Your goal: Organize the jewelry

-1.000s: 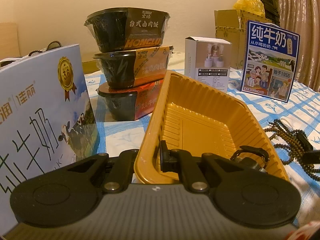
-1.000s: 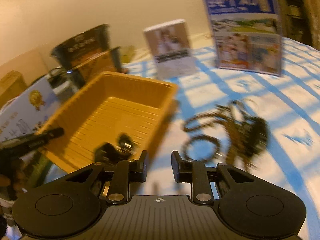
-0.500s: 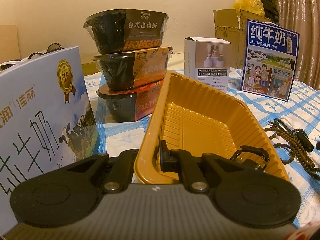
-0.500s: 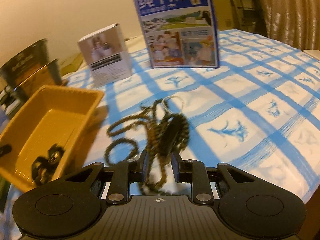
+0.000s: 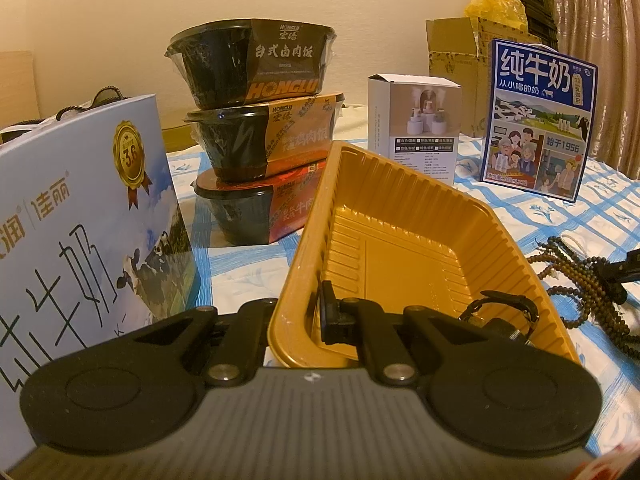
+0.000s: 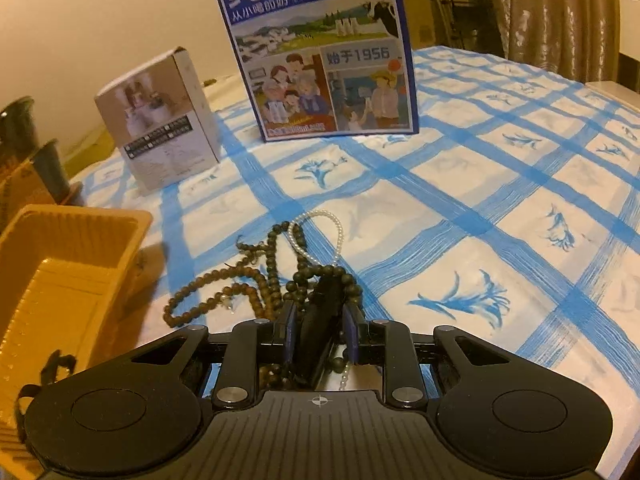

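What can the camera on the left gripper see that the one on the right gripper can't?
Only the left view shows the left gripper clamped on the yellow tray's wall, three stacked food bowls, and a milk carton with a gold medal. Only the right view shows the white pearl strand and the right gripper astride a dark item among the brown bead strands. Both show the tray, the beads, a white box and the blue milk carton.

The left claw (image 5: 306,318) points forward and slightly down, its jaws clamped tight, one finger (image 5: 334,316) showing inside a rim, the other outside it. The right claw (image 6: 319,334) tilts steeply down, jaws partly apart, straddling a dark piece without visibly squeezing it.
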The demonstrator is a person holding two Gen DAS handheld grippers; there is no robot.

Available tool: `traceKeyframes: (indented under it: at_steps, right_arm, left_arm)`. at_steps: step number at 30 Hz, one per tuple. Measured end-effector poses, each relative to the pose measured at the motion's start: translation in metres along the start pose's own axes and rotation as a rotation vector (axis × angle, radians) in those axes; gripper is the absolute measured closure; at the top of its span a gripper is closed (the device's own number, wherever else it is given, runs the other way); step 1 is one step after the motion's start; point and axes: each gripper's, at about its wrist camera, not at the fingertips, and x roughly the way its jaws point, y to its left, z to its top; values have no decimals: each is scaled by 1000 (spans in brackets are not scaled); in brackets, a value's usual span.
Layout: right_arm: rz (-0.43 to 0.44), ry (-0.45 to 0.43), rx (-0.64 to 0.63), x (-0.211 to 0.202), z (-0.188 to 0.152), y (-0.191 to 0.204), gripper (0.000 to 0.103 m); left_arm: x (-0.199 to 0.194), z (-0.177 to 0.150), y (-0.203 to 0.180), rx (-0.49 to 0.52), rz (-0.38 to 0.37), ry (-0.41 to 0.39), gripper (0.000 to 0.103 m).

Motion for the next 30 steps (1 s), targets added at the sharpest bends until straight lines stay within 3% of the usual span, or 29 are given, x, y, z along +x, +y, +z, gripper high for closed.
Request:
traceKeyframes:
  at_steps: [8,14,17,22,27,30]
  right_arm:
    - [-12,19,-31,5,-4,-3,81]
    - [46,6,-21,-14,-9,-1,81]
    - [120,-19,11,-31,-7,7,81]
    - [317,-37,22,-56,-5,42,81]
    - [515,8,-35,-61,-18,99,81]
    - [571,39,-85,-56,-26,132,81]
  left_arm:
    - [0,0,0,0,1,0,95]
    - [0,0,0,3,1,-1,95]
    - [0,0,0,1,1,-1,95]
    - [0,0,0,3,1,-1,95]
    - [0,0,-1,4,0,-3,95]
    - [0,0,-1,5,-1,-5,96]
